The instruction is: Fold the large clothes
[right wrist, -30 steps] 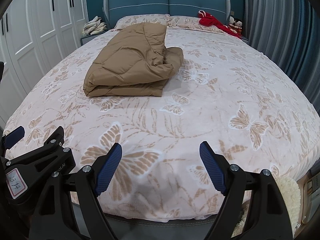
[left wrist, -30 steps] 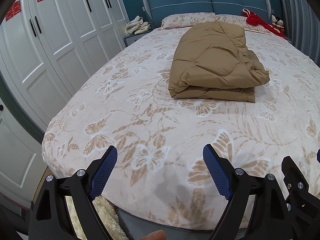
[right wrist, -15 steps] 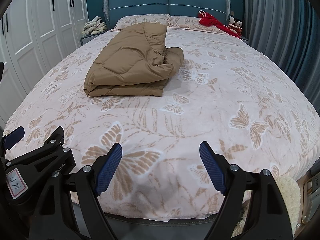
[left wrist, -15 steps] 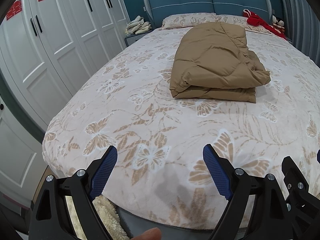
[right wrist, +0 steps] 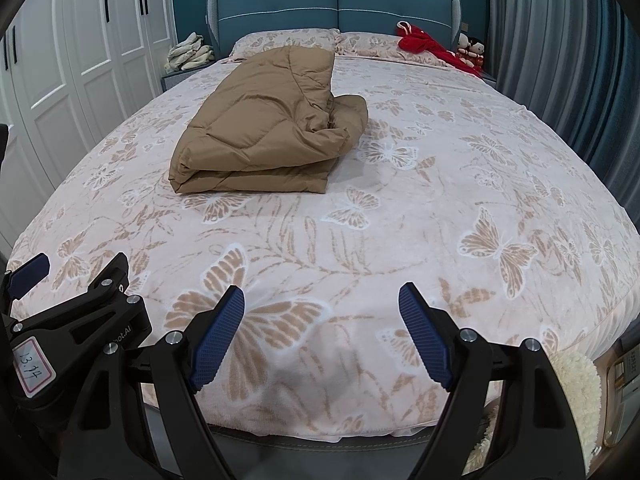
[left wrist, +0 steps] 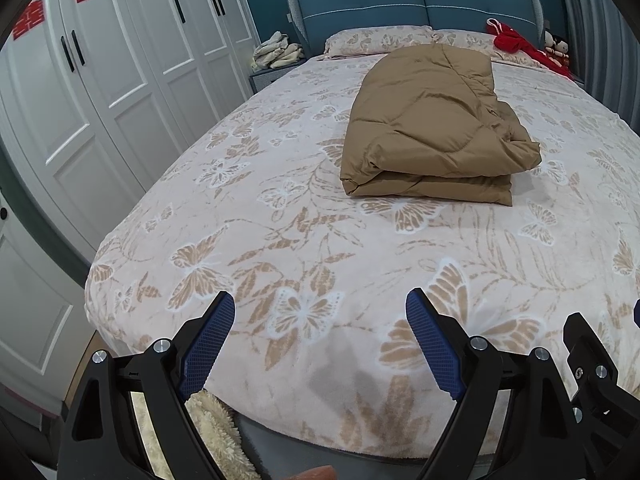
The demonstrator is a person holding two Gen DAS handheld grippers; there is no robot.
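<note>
1. Task status: the tan quilted padded garment [left wrist: 434, 128] lies as a compact layered rectangle on the butterfly-print bed [left wrist: 304, 248], in the upper centre of the left wrist frame. The fold appears essentially complete; one bunched lobe at its right edge may still need tucking.
2. Left claw [left wrist: 320, 340]: jaws wide apart, empty, at the lower frame edge, well apart from the garment.
3. Right claw [right wrist: 322, 334]: jaws wide apart, gripping nothing, over the bed's near edge.

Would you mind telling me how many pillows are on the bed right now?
2. The left pillow lies against the headboard behind the folded brown coat. The right pillow sits beside it, partly covered by the red garment. More could be hidden behind the coat.
</note>
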